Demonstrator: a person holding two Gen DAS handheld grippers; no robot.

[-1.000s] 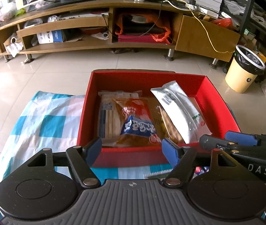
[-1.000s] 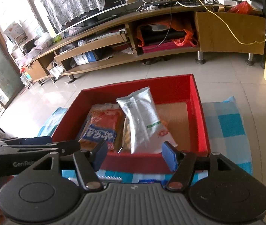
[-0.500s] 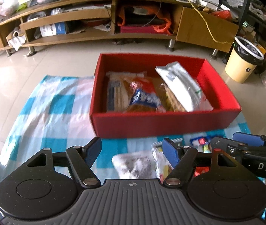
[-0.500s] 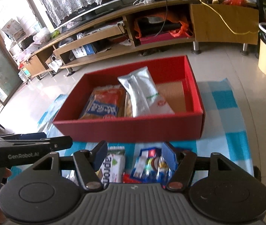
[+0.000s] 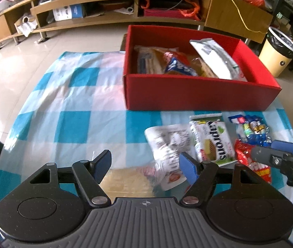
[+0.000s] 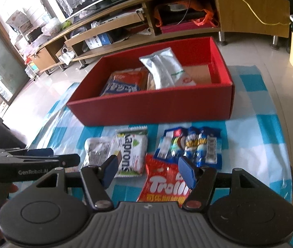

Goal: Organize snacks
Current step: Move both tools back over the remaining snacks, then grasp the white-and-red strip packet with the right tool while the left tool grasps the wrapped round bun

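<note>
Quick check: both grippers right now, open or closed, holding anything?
Left gripper: open, holding nothing.
Right gripper: open, holding nothing, above the red Trolli gummy packet.

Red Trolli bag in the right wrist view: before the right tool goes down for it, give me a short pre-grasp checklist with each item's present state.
1. Right tool open and empty: ok.
2. Red Trolli bag lined up between its fingers: ok, though the bag's near end is hidden by the tool body.
3. Bag free of neighbours: not ok; the blue candy pack touches or overlaps its top edge.
4. Left tool out of the way: ok, open over the white packet.
5. Room in the red box: ok, bare floor on its right side.
6. Bag flat on the checked cloth: cannot tell.
</note>
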